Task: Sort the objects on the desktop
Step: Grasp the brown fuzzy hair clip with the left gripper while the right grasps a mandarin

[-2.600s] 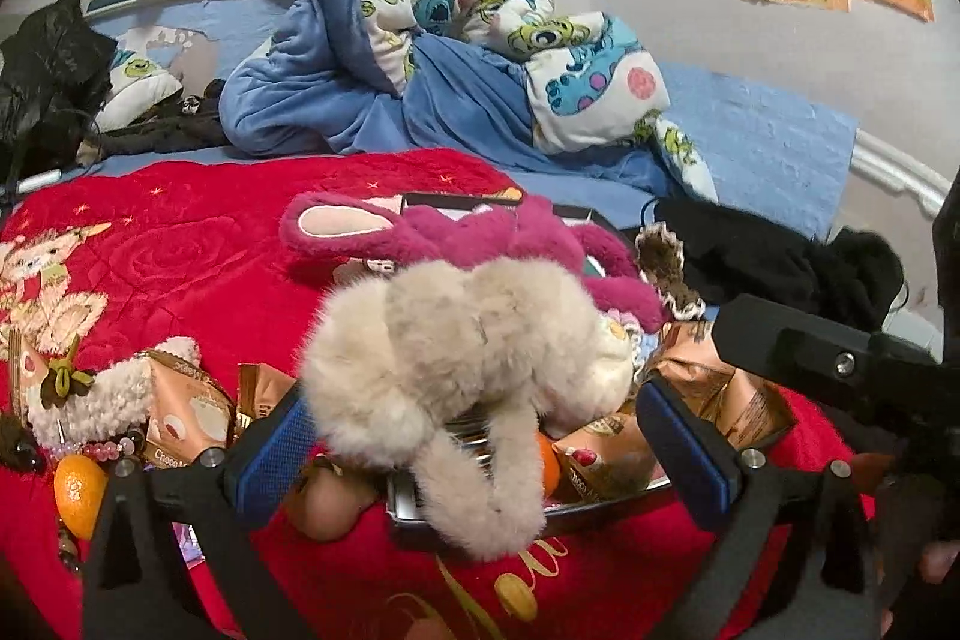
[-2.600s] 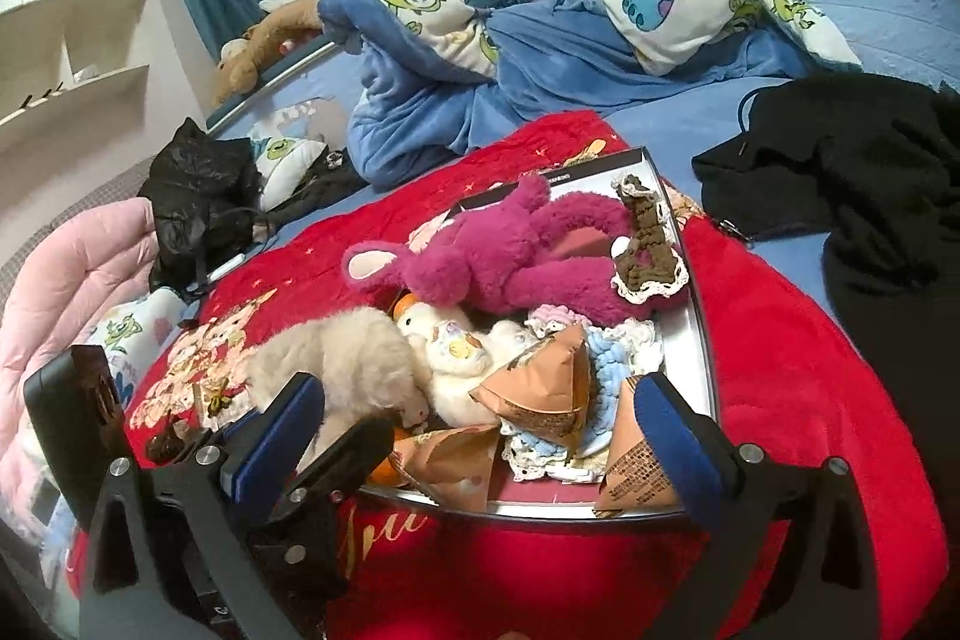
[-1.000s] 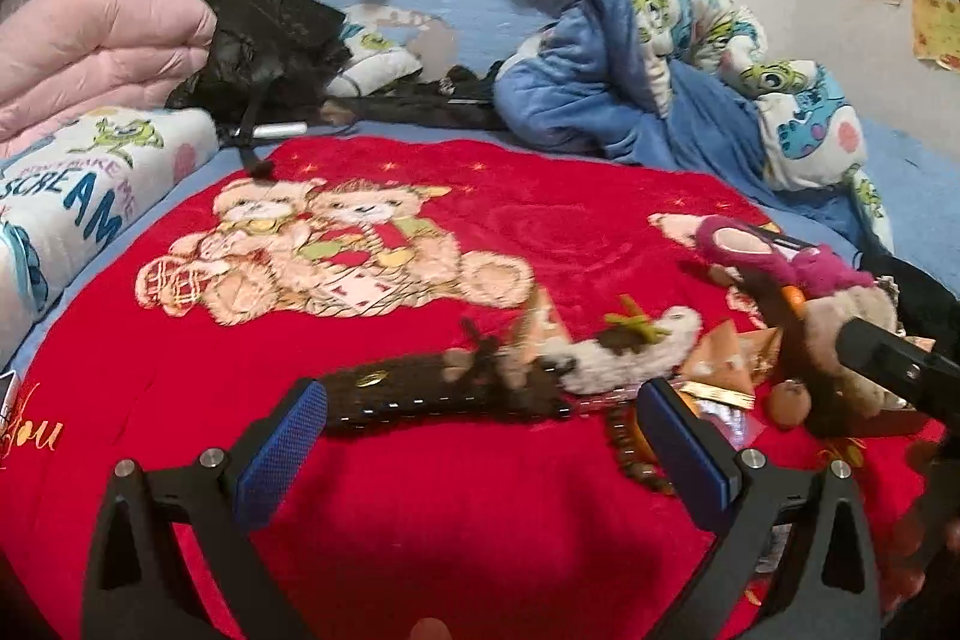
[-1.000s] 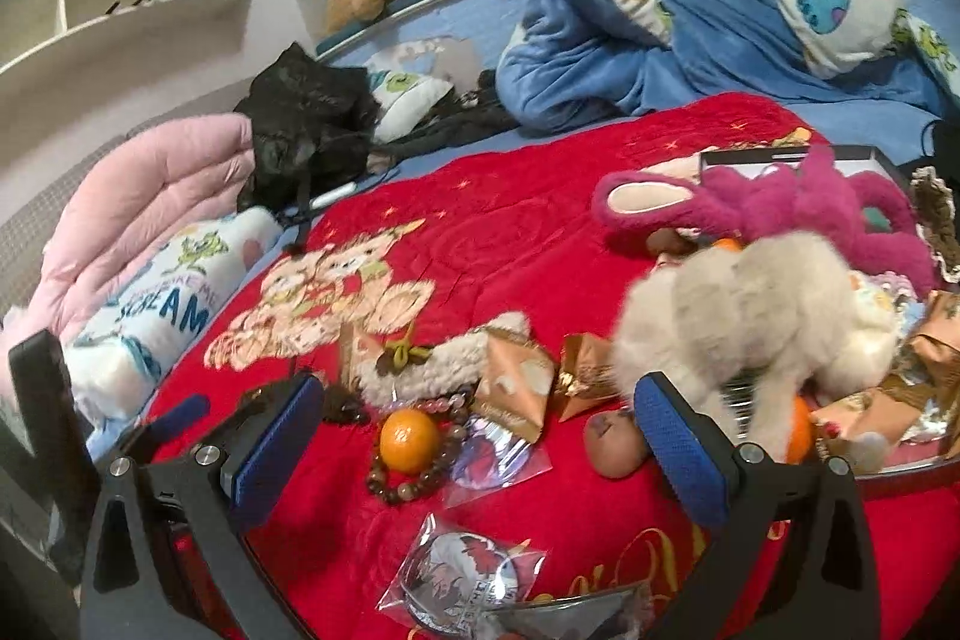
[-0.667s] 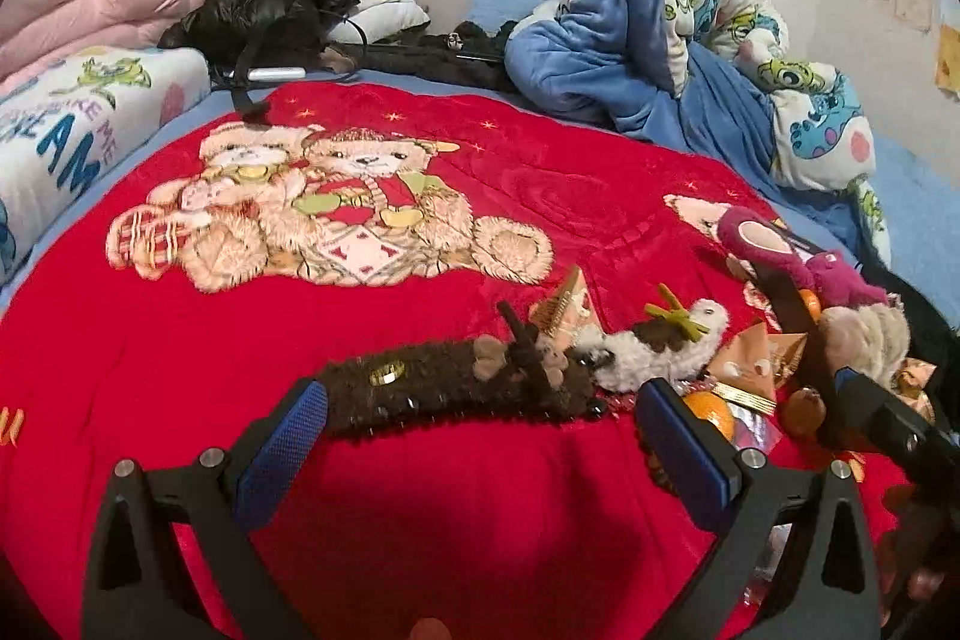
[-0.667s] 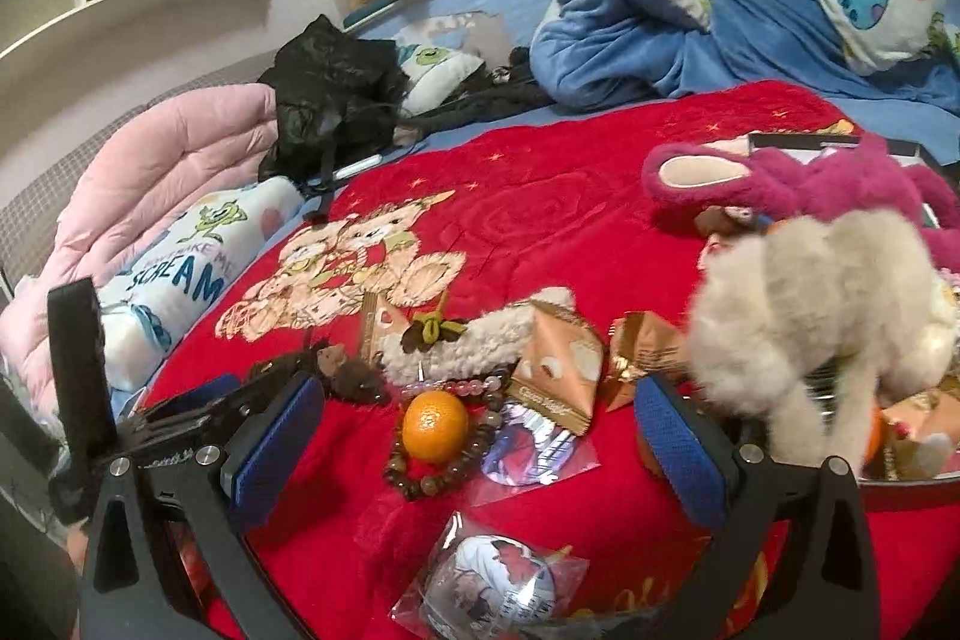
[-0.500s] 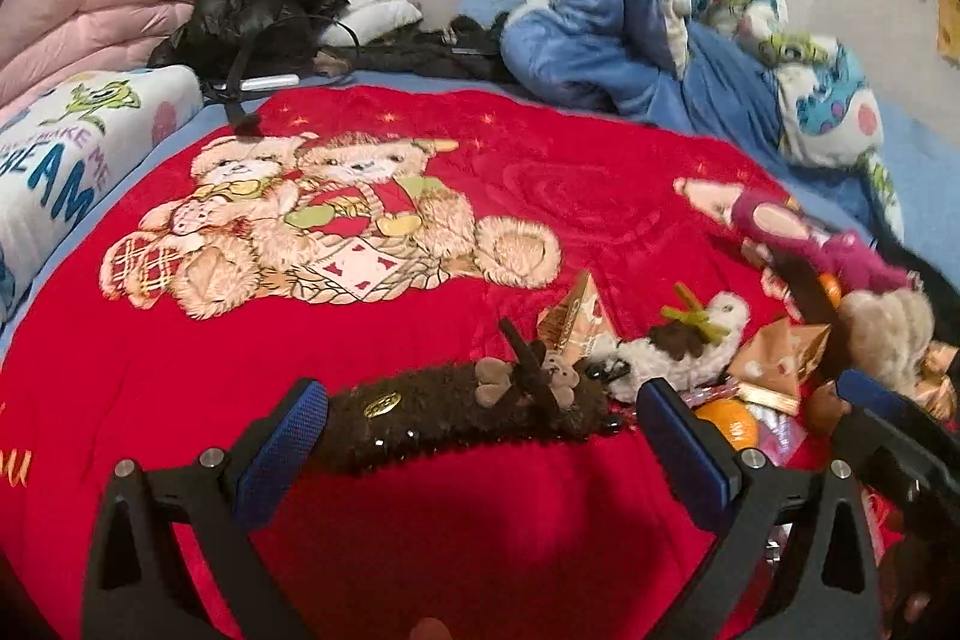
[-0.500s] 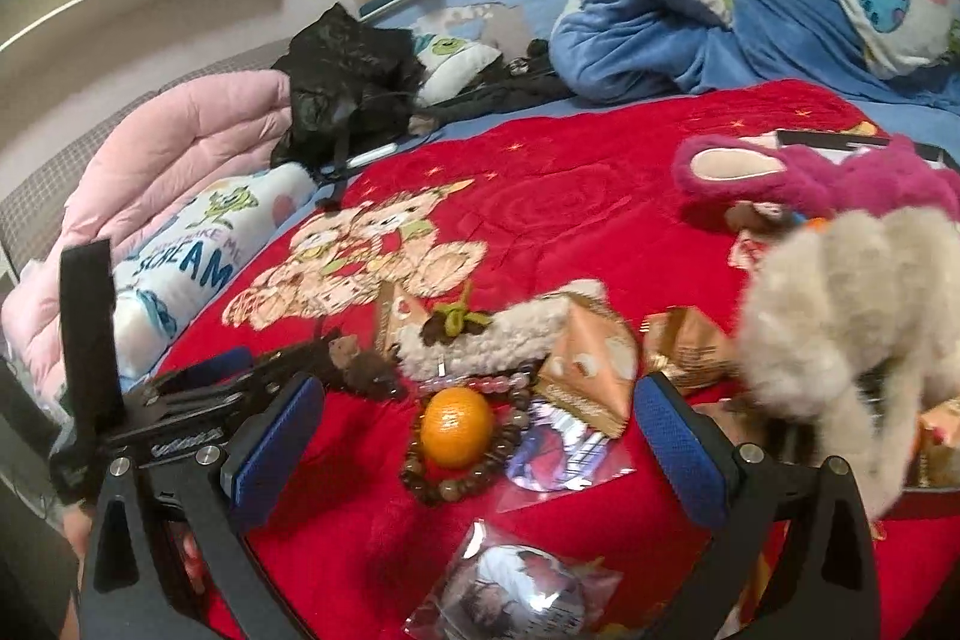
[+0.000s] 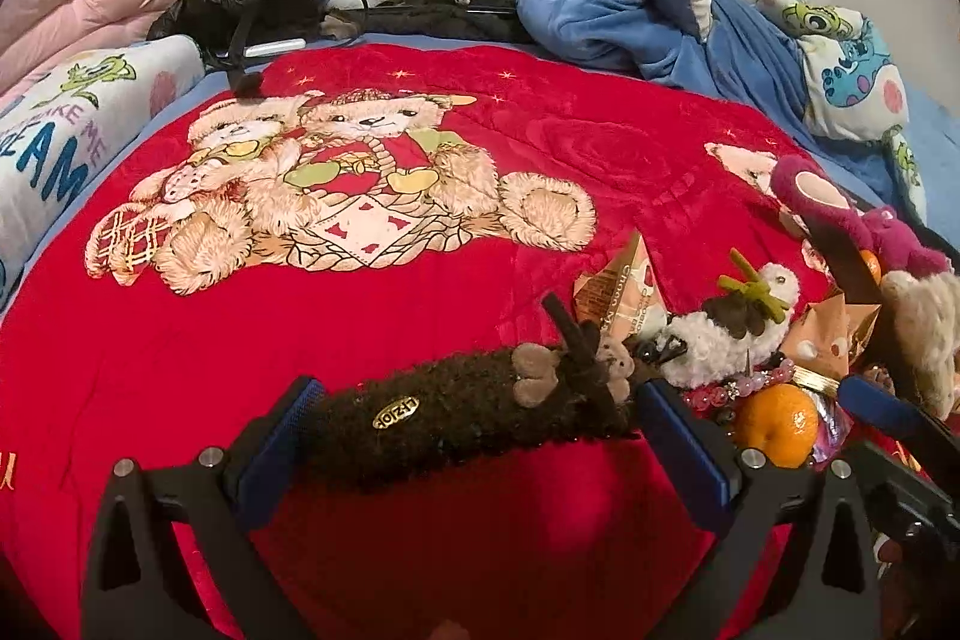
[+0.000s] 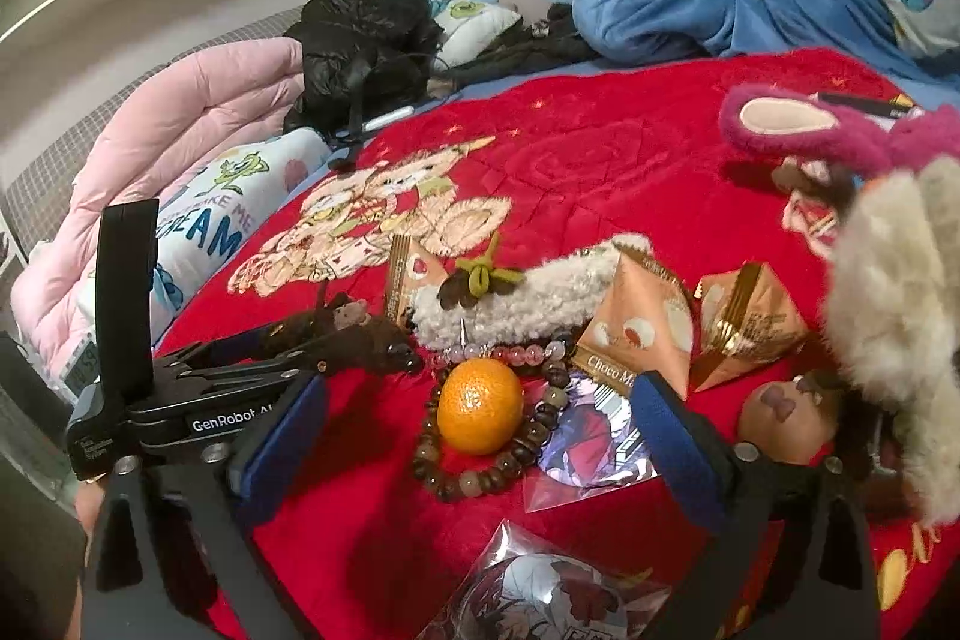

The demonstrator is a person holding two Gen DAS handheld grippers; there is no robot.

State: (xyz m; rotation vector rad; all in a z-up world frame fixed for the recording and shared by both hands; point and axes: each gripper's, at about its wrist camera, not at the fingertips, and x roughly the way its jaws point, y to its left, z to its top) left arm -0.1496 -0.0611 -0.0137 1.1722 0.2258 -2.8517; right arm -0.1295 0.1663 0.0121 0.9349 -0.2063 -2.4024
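nearby, orange (image 10: 480,405) sits inside bead bracelet (image 10: 480,466).

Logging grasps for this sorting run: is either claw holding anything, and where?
Neither: the left claw, open, straddles the dark brown fuzzy pouch; the right claw is open.

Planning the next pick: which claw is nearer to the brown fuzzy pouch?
Left. The left claw has its fingers on either side of the brown fuzzy pouch; the right claw sits further right, framing the orange.

Both wrist cams sit low over the red blanket (image 9: 420,328), facing the headboard. Left one's close on the brown plush pouch (image 9: 468,418); both catch the mandarin (image 10: 480,406).
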